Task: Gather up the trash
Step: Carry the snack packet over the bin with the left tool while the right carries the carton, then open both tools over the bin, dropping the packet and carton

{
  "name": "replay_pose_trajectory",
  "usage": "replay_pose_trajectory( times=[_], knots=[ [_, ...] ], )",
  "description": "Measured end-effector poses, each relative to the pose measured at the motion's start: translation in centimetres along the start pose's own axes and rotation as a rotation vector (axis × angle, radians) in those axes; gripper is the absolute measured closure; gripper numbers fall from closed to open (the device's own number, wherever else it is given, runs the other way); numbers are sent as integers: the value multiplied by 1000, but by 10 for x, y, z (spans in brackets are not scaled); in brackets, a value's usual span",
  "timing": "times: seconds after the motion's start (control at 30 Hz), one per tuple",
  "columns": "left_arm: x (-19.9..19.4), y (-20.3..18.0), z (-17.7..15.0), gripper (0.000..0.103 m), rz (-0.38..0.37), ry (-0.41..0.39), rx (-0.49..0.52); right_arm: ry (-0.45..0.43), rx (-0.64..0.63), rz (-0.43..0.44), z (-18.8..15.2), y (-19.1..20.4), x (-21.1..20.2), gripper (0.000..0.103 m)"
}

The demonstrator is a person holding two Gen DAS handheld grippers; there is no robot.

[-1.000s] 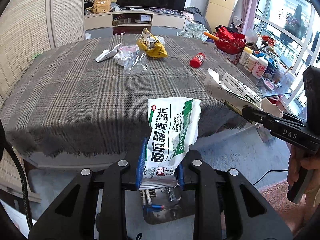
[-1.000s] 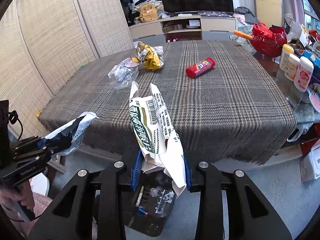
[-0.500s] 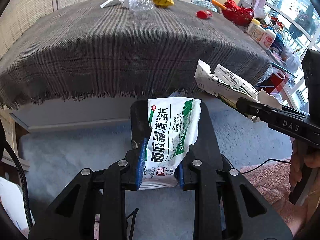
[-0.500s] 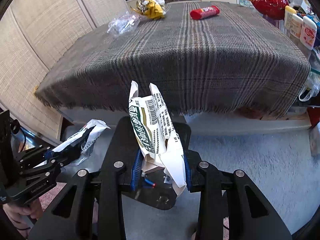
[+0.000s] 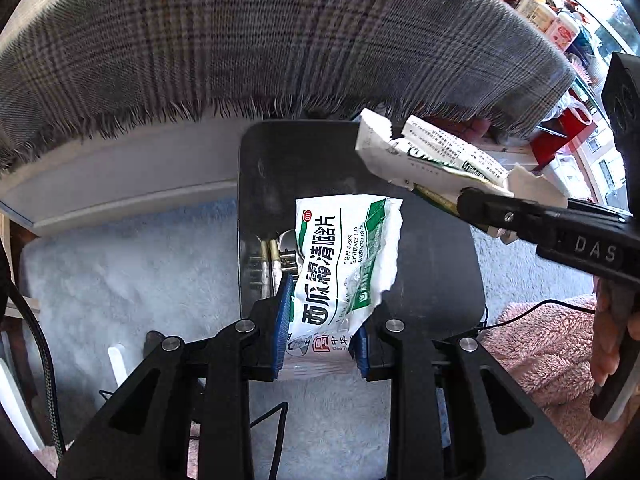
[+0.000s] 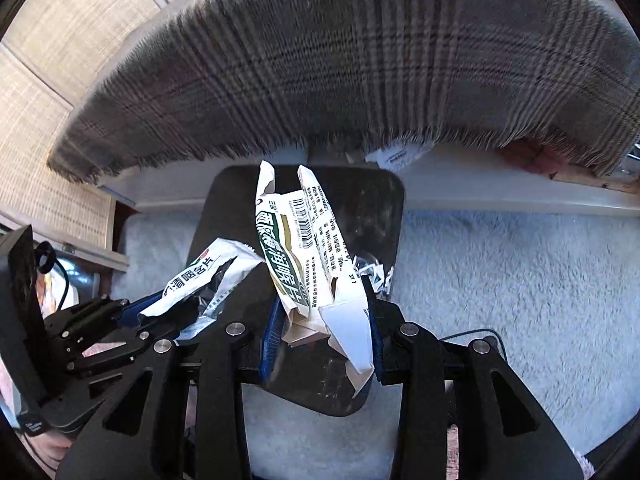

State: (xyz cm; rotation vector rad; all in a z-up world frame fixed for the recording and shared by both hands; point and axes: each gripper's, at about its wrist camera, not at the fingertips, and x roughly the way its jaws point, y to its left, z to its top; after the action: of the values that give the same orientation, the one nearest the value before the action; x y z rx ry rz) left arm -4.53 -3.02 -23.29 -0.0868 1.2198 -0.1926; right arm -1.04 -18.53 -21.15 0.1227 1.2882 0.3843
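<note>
My left gripper [image 5: 319, 330] is shut on a white and green foil packet [image 5: 344, 256] and holds it over a black trash bin [image 5: 280, 168] on the floor. My right gripper [image 6: 320, 332] is shut on a torn white and green cardboard box [image 6: 304, 248], also over the bin [image 6: 376, 200]. In the left wrist view the right gripper [image 5: 464, 200] with its box [image 5: 432, 156] comes in from the right above the bin. In the right wrist view the left gripper [image 6: 136, 316] with the packet [image 6: 200, 280] sits at the bin's left side. Some trash lies inside the bin.
The table with a grey plaid cloth [image 5: 280, 40] hangs just beyond the bin. A pale blue-grey rug [image 6: 500, 280] covers the floor. A pink fluffy rug [image 5: 540, 352] lies at the right. Bottles [image 5: 548, 20] stand on a side surface at the upper right.
Both grippers have tilted down and moved closer to the bin, carrying the packet and the box. The tabletop trash has left the view.
</note>
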Motion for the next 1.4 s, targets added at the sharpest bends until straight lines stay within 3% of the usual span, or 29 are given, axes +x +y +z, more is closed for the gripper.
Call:
replay_pose_trajectory(
  times=[0.17, 0.23, 0.3, 0.37, 0.53, 0.6, 0.73, 0.87, 1.17, 1.4],
  knots=[
    [6, 3, 6, 73, -4, 18, -10, -1, -14, -12, 4, 7, 5, 55],
    [5, 1, 6, 68, -3, 17, -8, -17, -4, -13, 7, 7, 2, 44],
    [4, 0, 6, 63, 3, 12, -6, -32, 8, -10, 9, 5, -1, 40],
    [1, 0, 8, 57, 8, 4, -8, -46, 18, -11, 11, 1, -4, 35],
    [-16, -1, 14, 27, 18, -46, 4, -102, 51, 6, 16, -6, -17, 9],
    [-25, -4, 17, 21, 22, -74, 11, -133, 59, 3, 20, -8, -28, 4],
    [-51, -1, 30, 14, 33, -126, 3, -197, 72, 0, 33, -12, -54, 4],
    [-77, 6, 49, 12, 42, -180, -12, -274, 85, -15, 53, -17, -83, 4],
    [-121, 22, 122, 12, 74, -277, 3, -384, 48, -93, 120, -24, -129, 4],
    [-129, 22, 182, 12, 105, -325, 41, -424, 48, -125, 173, -39, -143, 4]
  ],
)
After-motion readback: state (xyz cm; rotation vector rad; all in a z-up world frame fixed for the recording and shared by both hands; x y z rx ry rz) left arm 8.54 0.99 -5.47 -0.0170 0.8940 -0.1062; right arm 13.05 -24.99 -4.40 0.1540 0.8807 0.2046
